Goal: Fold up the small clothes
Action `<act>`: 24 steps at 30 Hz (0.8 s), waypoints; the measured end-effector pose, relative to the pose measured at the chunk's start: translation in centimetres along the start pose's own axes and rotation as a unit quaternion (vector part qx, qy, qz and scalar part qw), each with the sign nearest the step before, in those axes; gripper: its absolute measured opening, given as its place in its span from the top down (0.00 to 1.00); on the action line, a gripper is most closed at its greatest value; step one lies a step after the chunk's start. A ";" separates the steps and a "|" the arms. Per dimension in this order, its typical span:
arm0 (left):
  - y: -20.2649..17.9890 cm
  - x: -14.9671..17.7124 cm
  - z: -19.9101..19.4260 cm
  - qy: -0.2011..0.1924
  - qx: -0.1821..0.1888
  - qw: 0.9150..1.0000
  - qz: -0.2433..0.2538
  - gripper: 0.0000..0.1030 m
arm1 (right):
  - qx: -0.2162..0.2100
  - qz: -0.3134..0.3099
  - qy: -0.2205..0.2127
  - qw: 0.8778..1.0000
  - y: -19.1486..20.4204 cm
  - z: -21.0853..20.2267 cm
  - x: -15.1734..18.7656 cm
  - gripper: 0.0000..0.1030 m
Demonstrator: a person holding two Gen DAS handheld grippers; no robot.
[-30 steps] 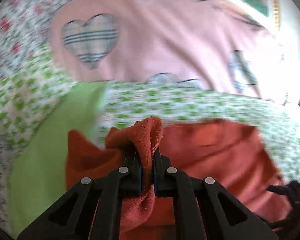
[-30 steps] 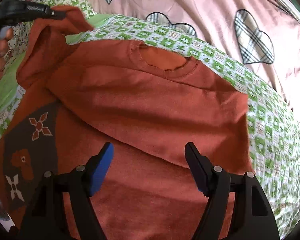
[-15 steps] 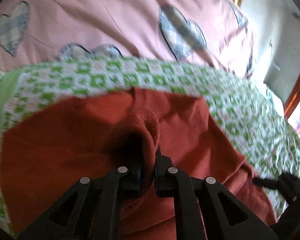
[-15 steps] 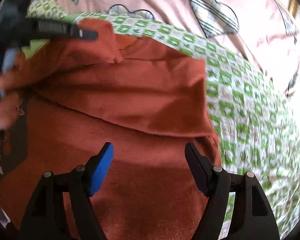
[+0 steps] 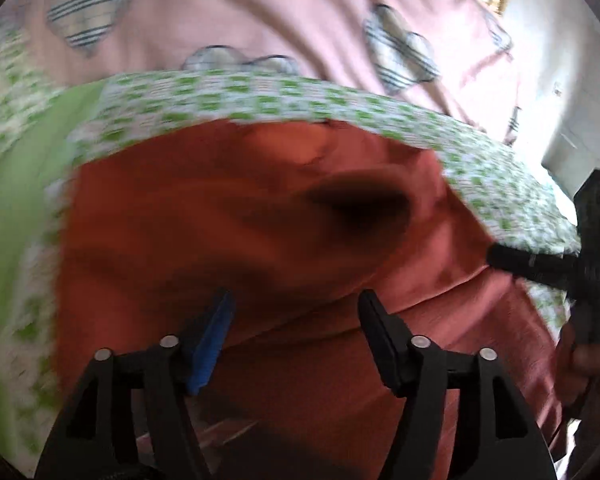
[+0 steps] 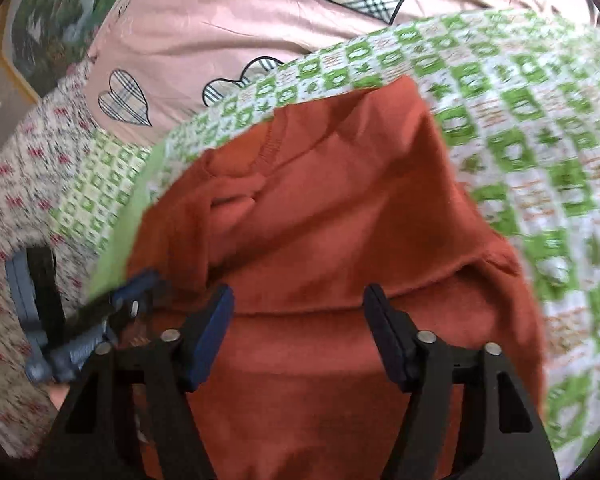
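An orange-red knit sweater [image 5: 228,232] lies partly folded on the green-checked bedcover [image 5: 228,92]. My left gripper [image 5: 296,304] hovers just over it, its jaws opening, nothing between them; the released sleeve lies across the body. In the right wrist view the sweater [image 6: 340,208] fills the middle, a folded layer ending in an edge right at my right gripper [image 6: 298,300]. Its jaws are closing, wide apart, with cloth below them but not pinched. The left gripper [image 6: 112,312] shows at the sweater's left edge, and the right gripper [image 5: 500,258] at its right edge.
A pink quilt with plaid hearts [image 6: 260,20] lies beyond the sweater. A floral sheet [image 6: 16,208] spreads to the left, a plain green strip [image 5: 16,220] beside the sweater. A hand [image 5: 592,360] holds the right tool. A framed picture [image 6: 48,28] hangs behind.
My left gripper carried the sleeve across the sweater, dropped lower and let it go, jaws now apart. My right gripper swung to the sweater's right side and rolled, its jaws slightly narrower.
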State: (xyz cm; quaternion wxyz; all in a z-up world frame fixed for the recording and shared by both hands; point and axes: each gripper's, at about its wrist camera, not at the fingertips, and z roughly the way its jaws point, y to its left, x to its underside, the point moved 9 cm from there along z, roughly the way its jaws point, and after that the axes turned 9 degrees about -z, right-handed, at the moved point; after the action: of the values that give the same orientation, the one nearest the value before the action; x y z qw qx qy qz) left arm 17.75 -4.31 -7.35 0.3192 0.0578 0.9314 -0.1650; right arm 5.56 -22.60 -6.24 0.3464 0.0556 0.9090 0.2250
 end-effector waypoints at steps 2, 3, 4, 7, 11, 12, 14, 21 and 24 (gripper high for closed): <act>3.3 0.5 -1.4 -0.011 -0.033 0.999 -0.016 0.31 | -0.014 0.003 -0.002 1.000 0.5 0.7 -0.9 0.40; 5.3 0.8 -2.0 -0.016 -0.052 0.998 -0.028 0.31 | -0.033 0.010 -0.004 0.999 1.0 1.3 -1.5 0.40; 7.2 1.2 -2.4 -0.016 -0.068 0.997 -0.040 0.30 | -0.044 0.015 -0.006 0.999 1.1 1.7 -2.0 0.40; 11.8 1.9 -2.7 -0.004 -0.107 0.992 -0.071 0.30 | -0.065 0.018 0.000 0.998 1.7 3.9 -4.2 0.40; 15.2 2.0 -2.2 0.008 -0.113 0.987 -0.112 0.30 | -0.089 0.012 0.046 0.995 2.4 8.4 -7.6 0.40; 15.6 1.9 -2.0 0.012 -0.108 0.987 -0.118 0.30 | -0.084 0.003 0.060 0.995 2.4 9.4 -7.8 0.40; 15.4 1.7 -1.7 0.012 -0.108 0.987 -0.117 0.30 | -0.074 -0.004 0.106 0.992 2.3 12.3 -8.0 0.40; 14.5 1.6 -0.7 0.016 -0.124 0.988 -0.087 0.30 | -0.135 -0.015 0.059 0.989 4.5 10.1 -8.5 0.89; 14.6 2.0 -1.0 0.013 -0.115 0.989 -0.090 0.30 | -0.103 0.009 -0.023 0.994 1.9 5.3 -9.3 0.94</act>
State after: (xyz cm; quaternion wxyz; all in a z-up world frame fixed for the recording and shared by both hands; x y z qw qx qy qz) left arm 18.70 9.72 -11.72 0.2957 -0.0616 0.9495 -0.0847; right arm 15.91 -21.32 -3.26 0.3687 0.0324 0.8725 0.3190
